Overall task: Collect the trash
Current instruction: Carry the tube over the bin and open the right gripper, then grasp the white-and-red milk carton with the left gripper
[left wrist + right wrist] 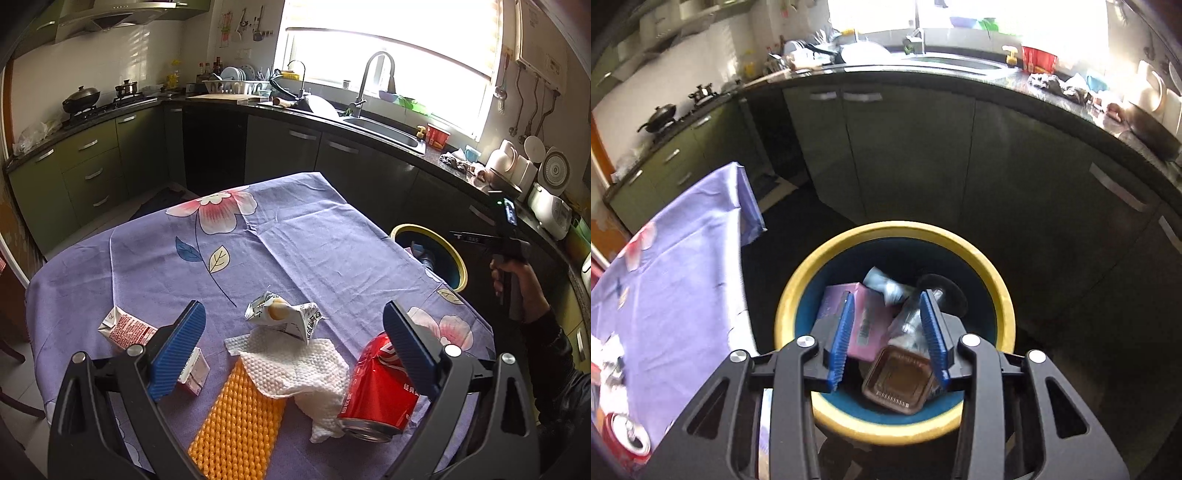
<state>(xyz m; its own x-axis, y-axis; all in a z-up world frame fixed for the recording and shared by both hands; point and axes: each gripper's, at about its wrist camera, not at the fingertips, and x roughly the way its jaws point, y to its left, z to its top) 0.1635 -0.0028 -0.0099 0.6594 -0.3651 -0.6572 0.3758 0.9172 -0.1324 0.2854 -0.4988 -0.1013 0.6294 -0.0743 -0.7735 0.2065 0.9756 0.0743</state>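
Right gripper [888,332], jaws partly apart w/ nothing between, hangs over yellow-rimmed blue round bin [798,291] beside counter's right edge. Left gripper [291,347] wide over crumpled white paper towel [295,365] near counter's front edge.

A home kitchen: stove [99,107], sink [384,129], probably a rice cooker [550,212].

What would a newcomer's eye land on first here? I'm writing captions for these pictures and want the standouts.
Probably the red can lying on its side near the edge of the purple flowered tablecloth, beside a crumpled paper towel and an orange mat. Then the yellow-rimmed bin beside the table, already holding a pink box and a brown plastic tray, with the right claw open above it.
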